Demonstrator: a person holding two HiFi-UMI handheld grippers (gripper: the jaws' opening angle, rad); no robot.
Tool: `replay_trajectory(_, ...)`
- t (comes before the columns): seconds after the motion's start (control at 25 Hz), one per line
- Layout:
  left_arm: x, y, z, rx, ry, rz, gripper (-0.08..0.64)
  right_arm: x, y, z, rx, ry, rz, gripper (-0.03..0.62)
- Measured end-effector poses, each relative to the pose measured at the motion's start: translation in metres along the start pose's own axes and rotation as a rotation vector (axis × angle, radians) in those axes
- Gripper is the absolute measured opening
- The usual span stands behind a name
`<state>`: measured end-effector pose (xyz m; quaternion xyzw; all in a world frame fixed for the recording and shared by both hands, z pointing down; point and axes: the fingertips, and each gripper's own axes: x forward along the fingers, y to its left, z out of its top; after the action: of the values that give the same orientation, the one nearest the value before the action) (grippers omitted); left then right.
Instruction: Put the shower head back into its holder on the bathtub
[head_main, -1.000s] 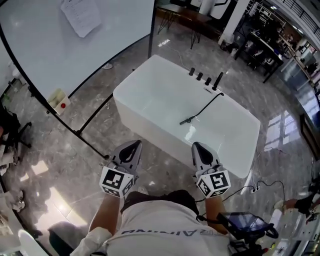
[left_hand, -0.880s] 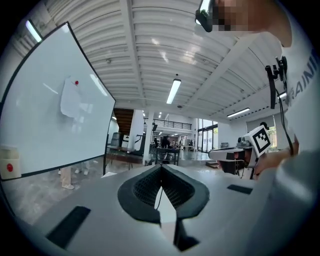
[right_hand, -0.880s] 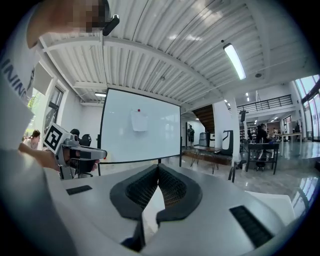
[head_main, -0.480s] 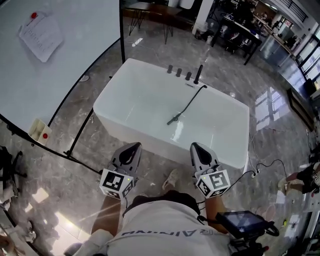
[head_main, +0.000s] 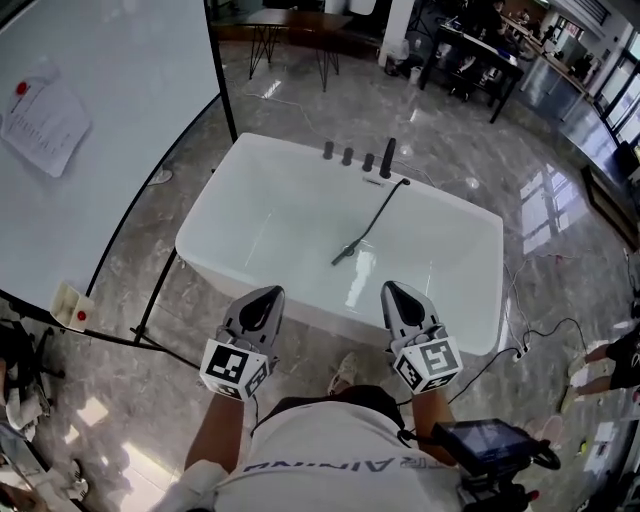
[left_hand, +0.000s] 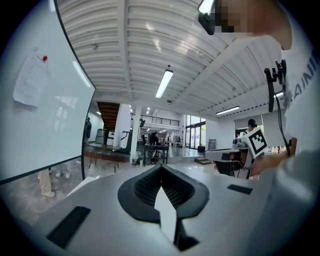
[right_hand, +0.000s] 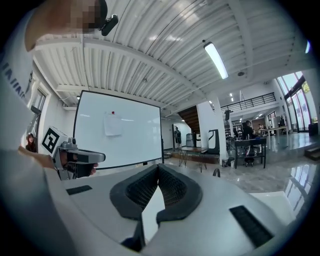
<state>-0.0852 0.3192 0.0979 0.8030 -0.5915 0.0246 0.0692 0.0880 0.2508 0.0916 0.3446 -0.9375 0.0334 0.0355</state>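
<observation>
two closed grippers facing a bathtub, shower head lying loose inside.
head view: the shower head (head_main: 343, 254) is lying on the floor of the bathtub (head_main: 320, 312), well apart from the black fittings (head_main: 357, 157) on the far rim. its long axis is running diagonally, head end pointing toward the near wall, hose (head_main: 378, 214) trailing back to the rim. the left gripper (head_main: 268, 293) and right gripper (head_main: 392, 290) are hovering outside the near wall. left gripper view: its pads (left_hand: 147, 187) are meeting on nothing. right gripper view: its pads (right_hand: 172, 187) are likewise pressing together, empty. likely risks: the slim glossy handle slipping from a pinch, or the hose tugging it off line during seating.
</observation>
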Motion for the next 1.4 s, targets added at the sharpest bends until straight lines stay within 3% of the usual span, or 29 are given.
replay_trajectory(0.6,0.222,-0.074,0.017,0.056,0.055,-0.141,0.015,0.000,-0.224,-0.009,0.083,-0.007,-0.146,0.011)
replay_trajectory(0.88,0.273,-0.085,0.011,0.097,0.105,-0.203,0.015,-0.001,-0.267,-0.030,0.149,-0.010,-0.226,0.011)
replay_trajectory(1.16,0.315,-0.087,0.002,0.097,0.100,-0.323,0.015,-0.003,-0.292,-0.035,0.149,0.005,-0.344,0.011)
replay_trajectory(1.4,0.324,-0.040,0.017,0.088,0.060,-0.383,0.015,0.037,-0.270,-0.020,0.100,0.032,-0.400,0.011)
